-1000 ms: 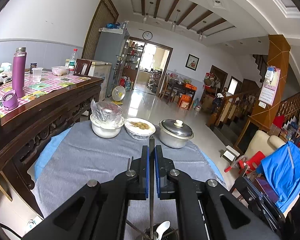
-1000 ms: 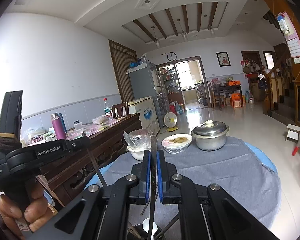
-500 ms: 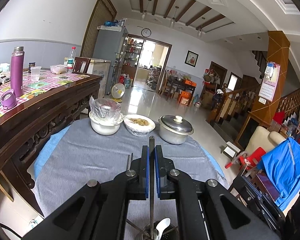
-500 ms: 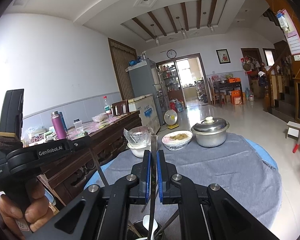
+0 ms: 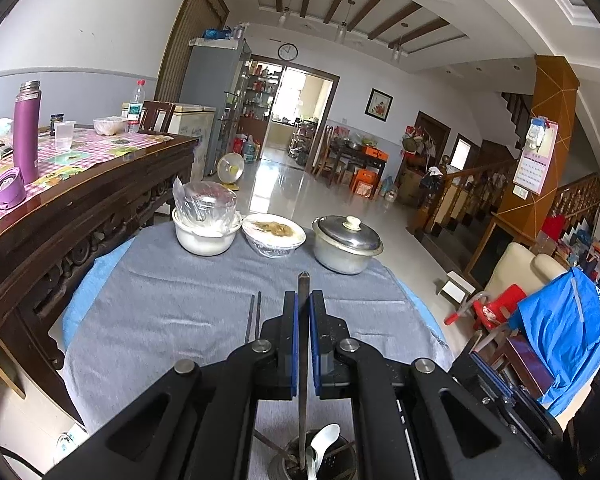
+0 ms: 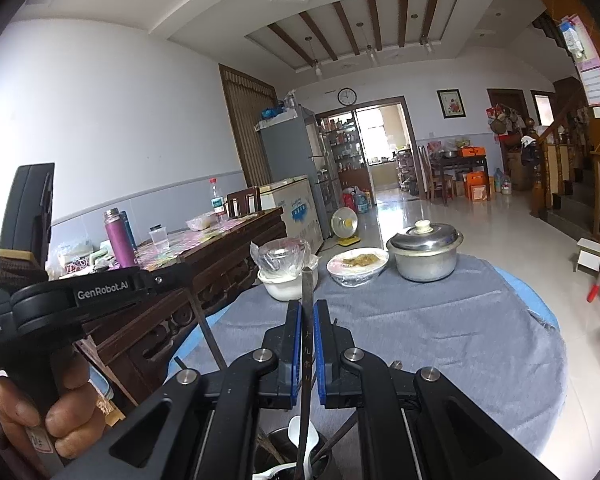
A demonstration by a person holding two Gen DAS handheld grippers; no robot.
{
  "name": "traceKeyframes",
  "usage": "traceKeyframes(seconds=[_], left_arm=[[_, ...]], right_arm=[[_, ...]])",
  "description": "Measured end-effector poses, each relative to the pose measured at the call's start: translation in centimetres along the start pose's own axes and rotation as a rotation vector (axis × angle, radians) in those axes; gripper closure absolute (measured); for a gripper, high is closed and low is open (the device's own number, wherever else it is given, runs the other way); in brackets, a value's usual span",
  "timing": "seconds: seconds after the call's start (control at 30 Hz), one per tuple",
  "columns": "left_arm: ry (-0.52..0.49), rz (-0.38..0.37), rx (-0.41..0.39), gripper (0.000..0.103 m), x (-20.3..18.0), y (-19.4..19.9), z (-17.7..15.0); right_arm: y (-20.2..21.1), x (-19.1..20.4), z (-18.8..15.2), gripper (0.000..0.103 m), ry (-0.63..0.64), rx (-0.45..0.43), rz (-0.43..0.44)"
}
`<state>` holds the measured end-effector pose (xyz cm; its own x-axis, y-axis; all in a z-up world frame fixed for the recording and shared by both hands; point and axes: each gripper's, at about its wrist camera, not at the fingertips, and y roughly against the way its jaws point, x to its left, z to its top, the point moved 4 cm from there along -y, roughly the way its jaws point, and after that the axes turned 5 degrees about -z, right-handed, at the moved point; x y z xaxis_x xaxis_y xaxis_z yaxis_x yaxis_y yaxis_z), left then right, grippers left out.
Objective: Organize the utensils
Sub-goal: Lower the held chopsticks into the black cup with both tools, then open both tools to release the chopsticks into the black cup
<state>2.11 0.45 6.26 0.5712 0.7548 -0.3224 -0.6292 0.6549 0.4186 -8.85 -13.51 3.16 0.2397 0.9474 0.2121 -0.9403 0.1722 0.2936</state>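
My left gripper [image 5: 303, 306] pinches 1 dark chopstick [image 5: 302, 360] upright, its lower end down in the metal holder [image 5: 312, 462] near me, beside a white spoon [image 5: 326, 440]. My right gripper [image 6: 307, 314] is clamped on another chopstick [image 6: 306, 344] over the same holder [image 6: 288, 456]. Far across the grey cloth [image 5: 160, 312] sit 2 bowls and a lidded pot [image 5: 346, 244].

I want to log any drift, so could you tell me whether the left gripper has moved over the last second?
Yes, slightly: the left gripper has eased down or back, since the steel pot and bowls sit higher in its view than before.
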Motion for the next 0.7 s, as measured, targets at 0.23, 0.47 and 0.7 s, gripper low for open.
traceKeyframes(seconds=[0.23, 0.47, 0.7], left_arm=[[0.015, -0.012, 0.029, 0.097, 0.4, -0.4, -0.2], [0.007, -0.009, 0.034, 0.076, 0.7, 0.1, -0.3], [-0.055, 0.06, -0.015, 0.039, 1.6, 2.6, 0.2]], right_arm=[[-0.6, 0.5, -0.6, 0.094, 0.005, 0.064, 0.024], [-0.6, -0.7, -0.4, 0.087, -0.035, 0.065, -0.001], [0.5, -3.7, 0.9, 0.086, -0.084, 0.028, -0.074]])
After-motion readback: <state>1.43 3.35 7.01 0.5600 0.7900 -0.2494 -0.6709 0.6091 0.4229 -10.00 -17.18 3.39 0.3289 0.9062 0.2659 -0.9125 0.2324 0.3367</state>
